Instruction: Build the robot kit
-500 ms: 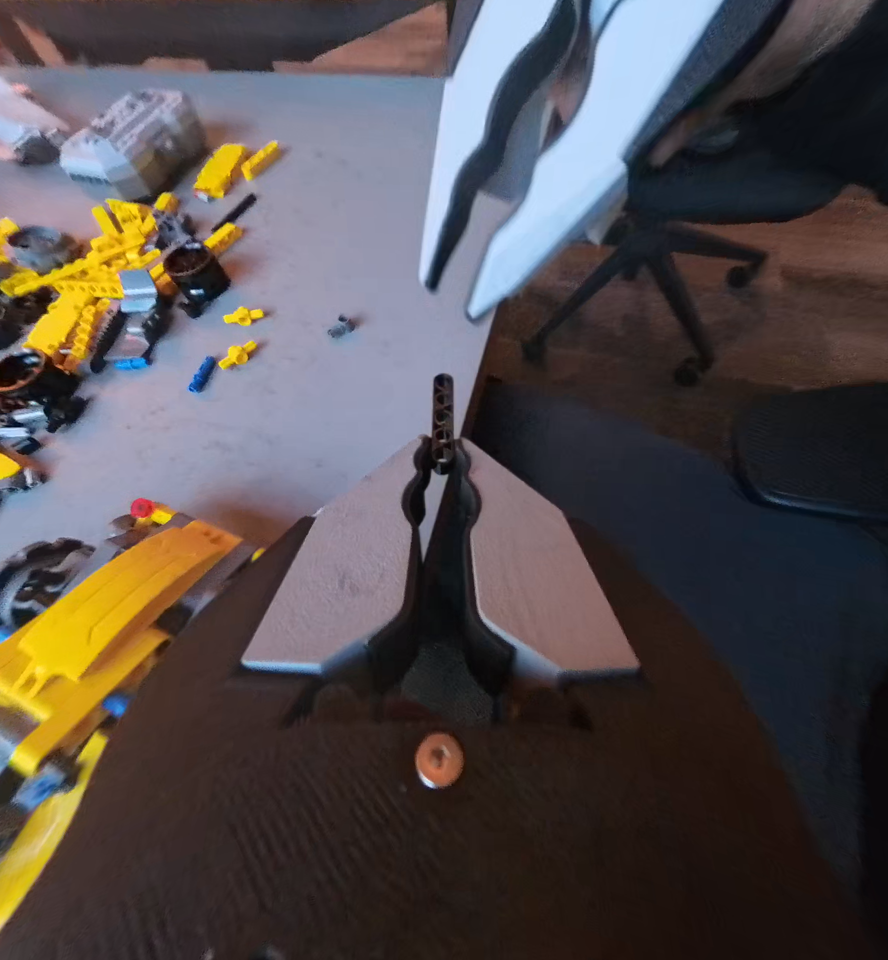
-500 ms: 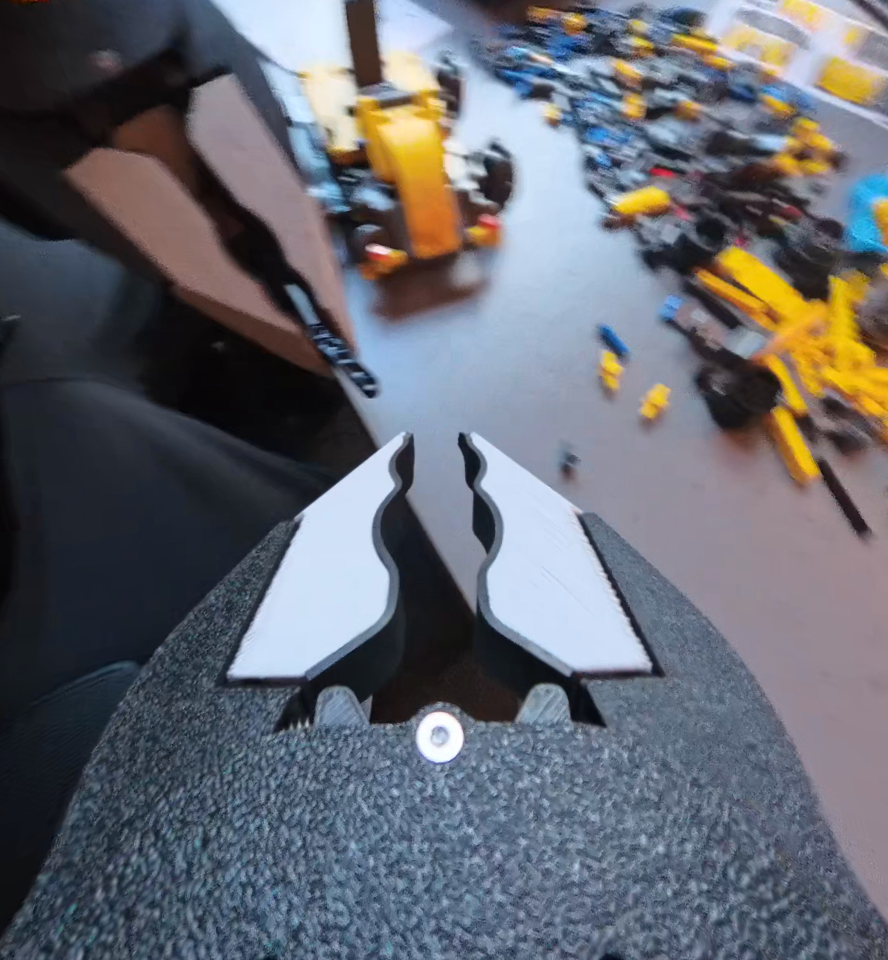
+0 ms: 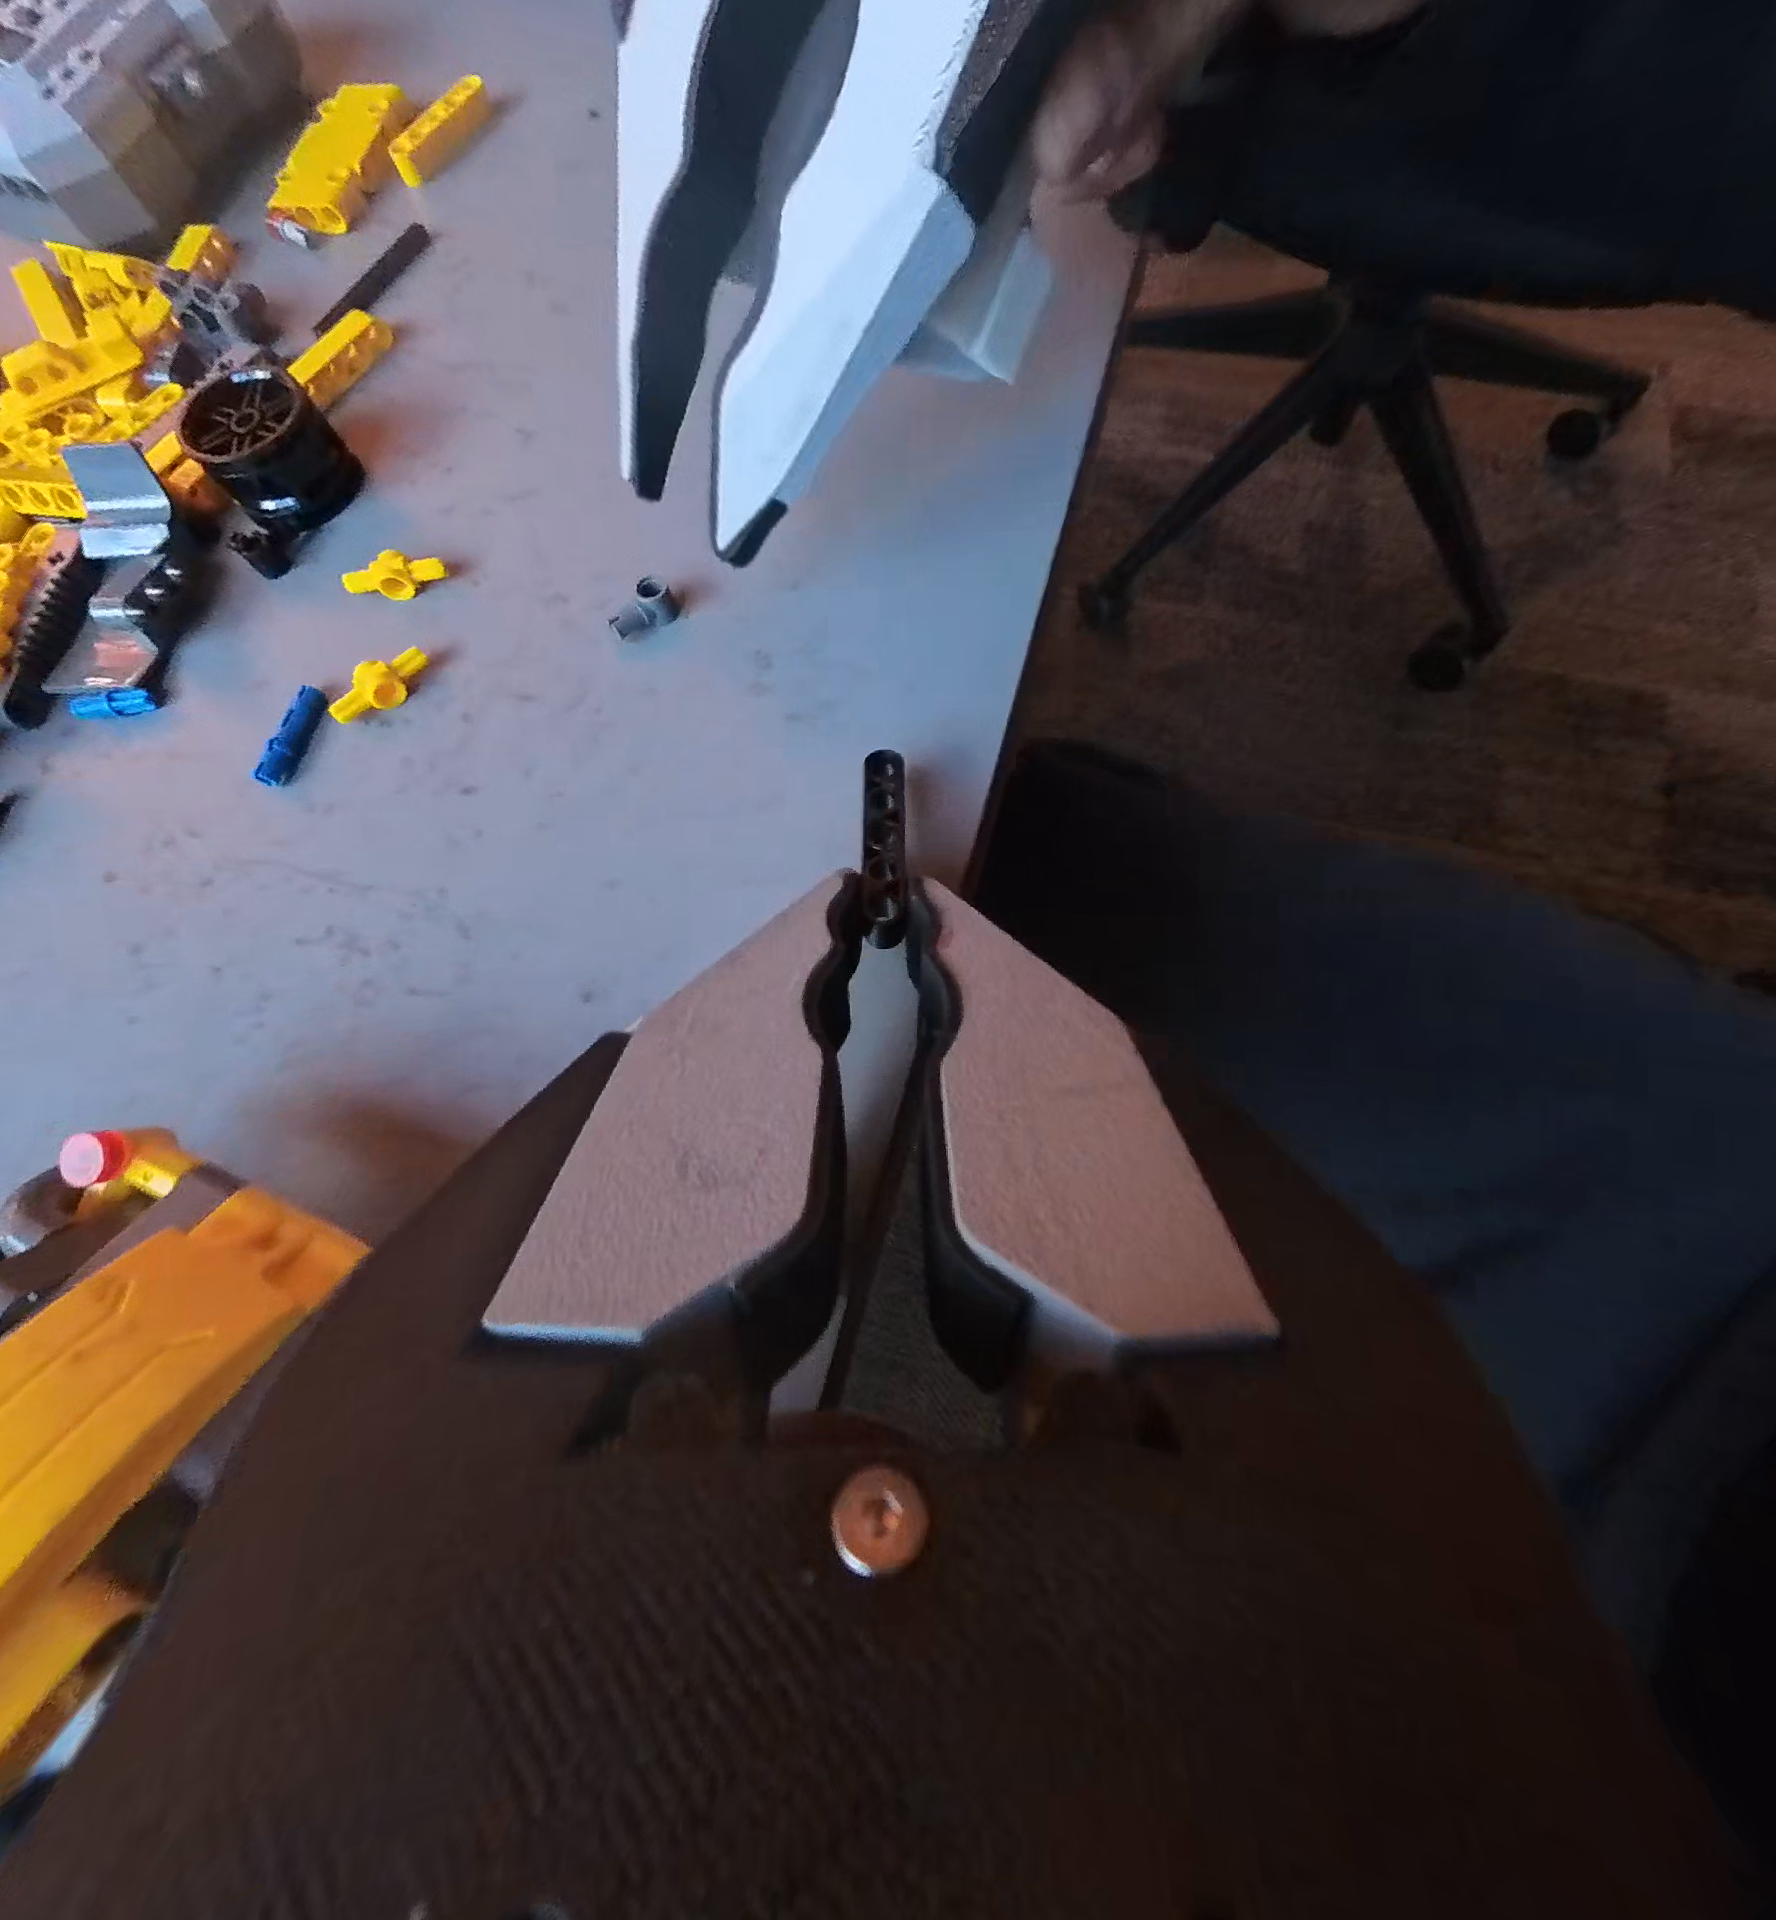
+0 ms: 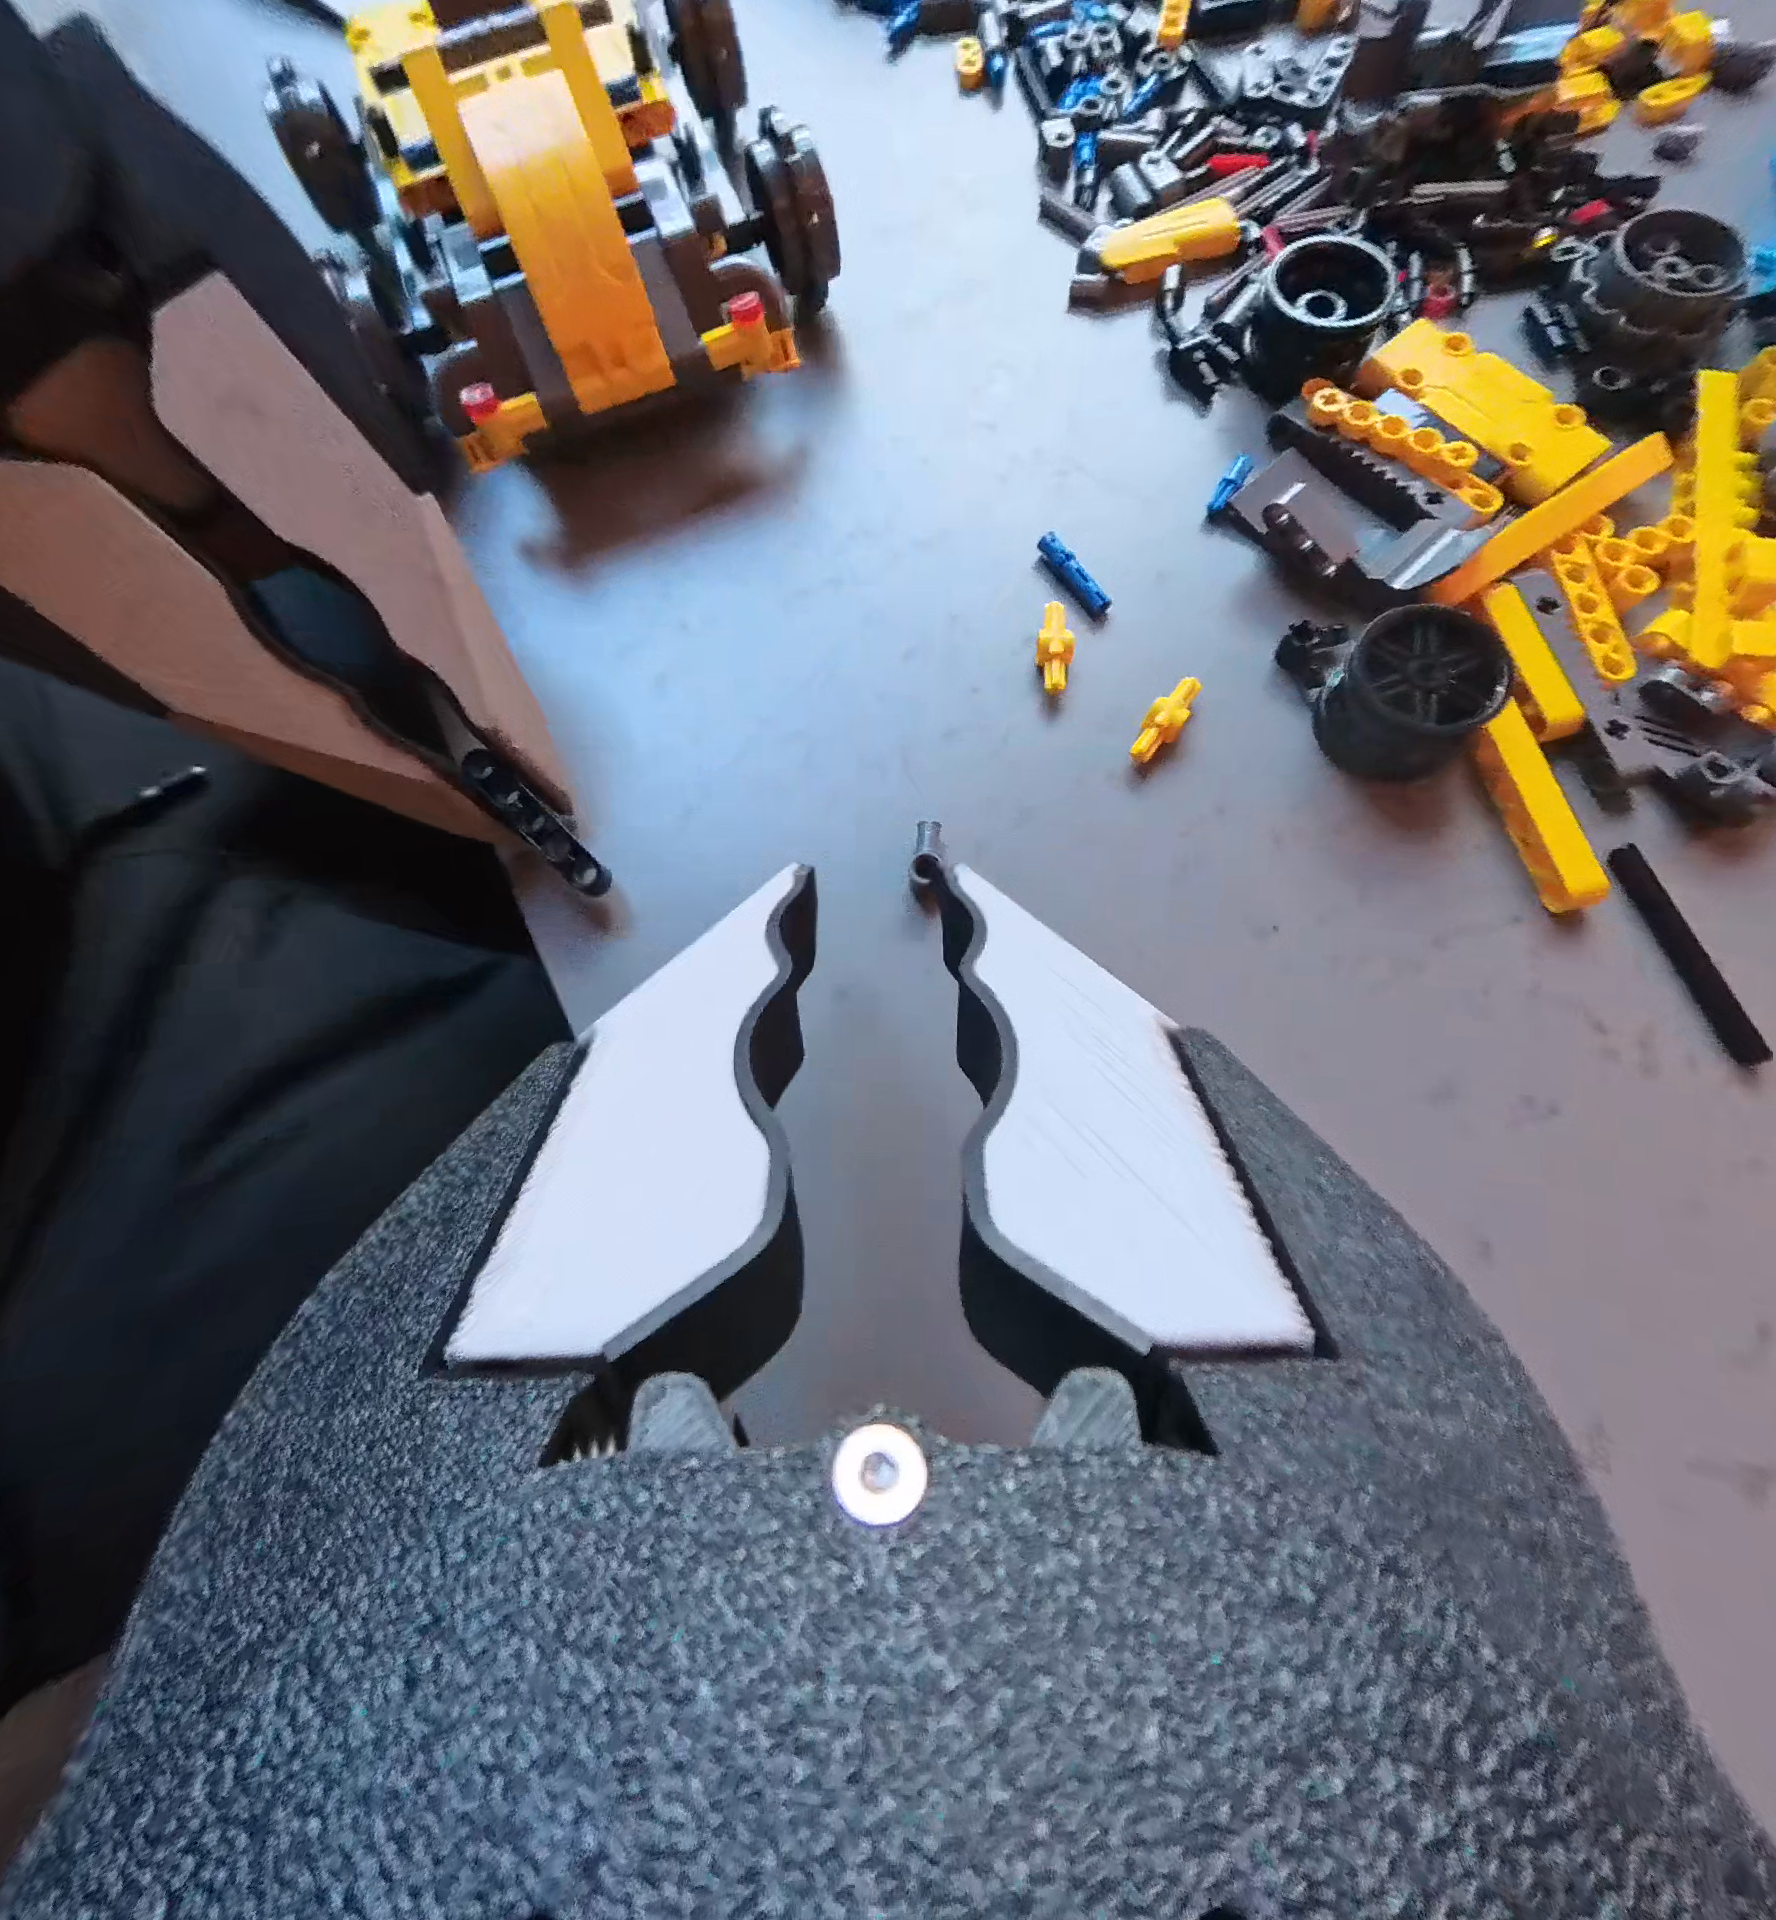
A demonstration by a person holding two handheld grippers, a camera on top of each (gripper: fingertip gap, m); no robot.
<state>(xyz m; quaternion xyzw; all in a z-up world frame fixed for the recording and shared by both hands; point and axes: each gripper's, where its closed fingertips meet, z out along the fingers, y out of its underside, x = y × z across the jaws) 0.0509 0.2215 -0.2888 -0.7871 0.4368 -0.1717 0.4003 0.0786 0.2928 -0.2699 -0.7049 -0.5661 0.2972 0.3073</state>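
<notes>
Just inside table edge [image 3: 1045, 582]: black beam [image 3: 884, 847] in left tongs [image 3: 885, 899].

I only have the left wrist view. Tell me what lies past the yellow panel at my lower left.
Observer: In the right wrist view it is a whole yellow and black vehicle model standing on wheels on the table.
Operator: Give me the right gripper's state.
Observer: The right gripper is open and holds nothing; the small grey connector lies at its right fingertip.
Operator: Check my own grip from outside.
Observer: The left gripper is shut on the black holed beam, which juts past its tips near the table's edge.
</notes>
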